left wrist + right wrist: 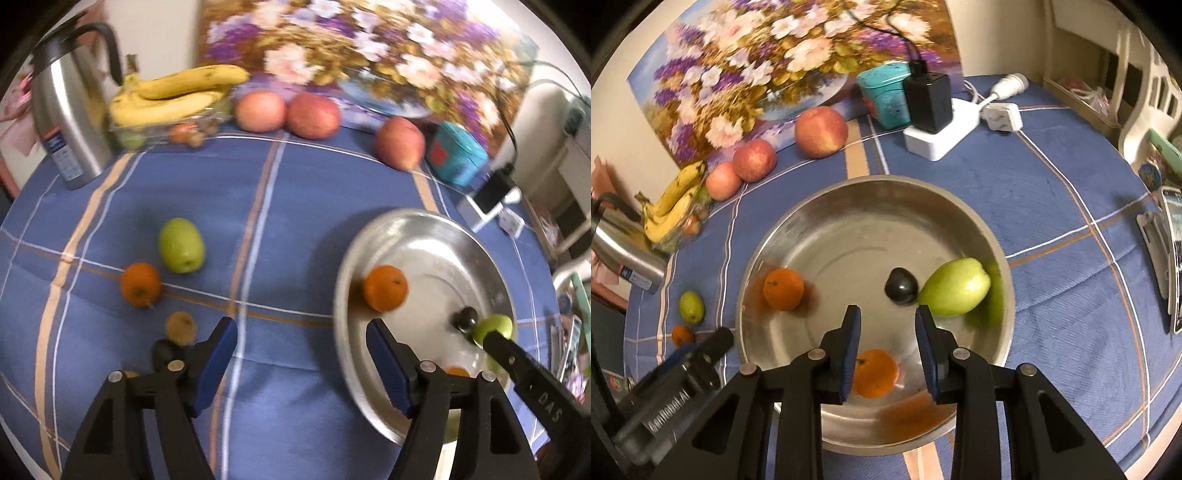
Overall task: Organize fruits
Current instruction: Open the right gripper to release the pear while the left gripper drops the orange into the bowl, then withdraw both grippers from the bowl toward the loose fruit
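We hold our left gripper (301, 350) apart and empty over the tablecloth (295, 206). Our right gripper (888, 332) hangs over the bowl (871, 192) with jaws narrowly parted, gripping nothing; a tangerine (783, 288) lies at nine o'clock

Steel kettle (624, 254) cut off at left edge.

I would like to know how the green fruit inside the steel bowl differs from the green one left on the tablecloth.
The green fruit in the bowl is elongated and tapers to one end, beside a dark fruit. The green fruit on the cloth is rounder, beside an orange. Both are smooth, light green and ungripped.
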